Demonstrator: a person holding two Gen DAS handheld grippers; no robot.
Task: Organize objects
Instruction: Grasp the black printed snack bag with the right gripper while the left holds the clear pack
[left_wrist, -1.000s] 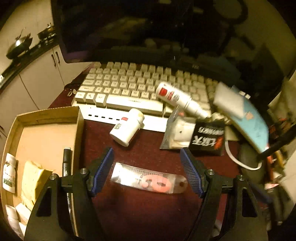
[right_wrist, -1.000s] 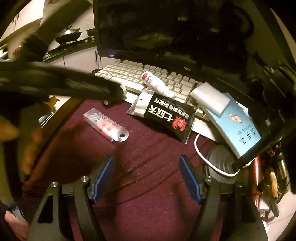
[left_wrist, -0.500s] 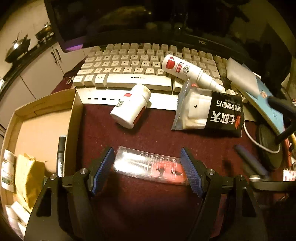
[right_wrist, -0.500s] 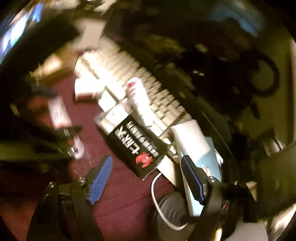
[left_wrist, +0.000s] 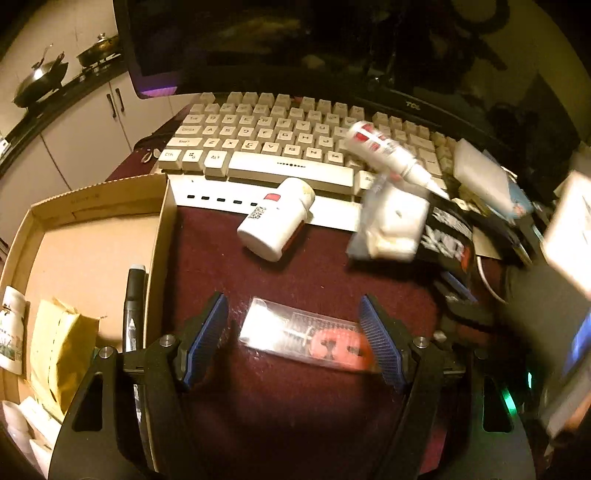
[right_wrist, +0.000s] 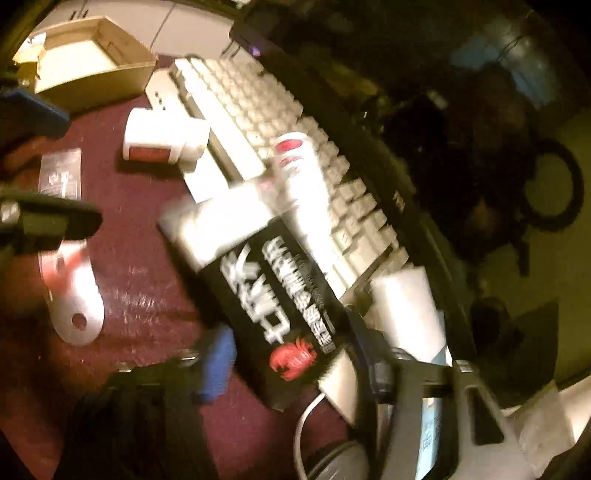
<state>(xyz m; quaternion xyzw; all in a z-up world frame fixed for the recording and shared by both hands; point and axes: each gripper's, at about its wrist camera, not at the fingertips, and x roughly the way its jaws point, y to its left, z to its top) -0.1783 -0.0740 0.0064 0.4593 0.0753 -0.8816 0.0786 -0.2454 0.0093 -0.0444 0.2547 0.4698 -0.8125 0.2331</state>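
Note:
My left gripper (left_wrist: 297, 341) is open and straddles a clear plastic packet with an orange piece (left_wrist: 306, 338) lying on the dark red cloth. A white pill bottle (left_wrist: 275, 223) lies on its side by the keyboard (left_wrist: 280, 144). A white tube with a red label (left_wrist: 386, 151) rests on the keys. My right gripper (right_wrist: 291, 365) is open around the lower end of a black and white snack packet (right_wrist: 273, 280). The clear packet (right_wrist: 68, 280) and the pill bottle (right_wrist: 162, 142) also show in the right wrist view, at the left.
A cardboard box (left_wrist: 88, 236) at the left holds a black marker (left_wrist: 133, 306), a yellow pouch (left_wrist: 61, 350) and a small bottle. A monitor (left_wrist: 332, 48) stands behind the keyboard. A blue booklet, a white block (left_wrist: 480, 173) and a white cable lie at the right.
The right gripper has swung down onto the black and white packet, its view tilting and blurring. The left gripper has edged closer over the clear packet.

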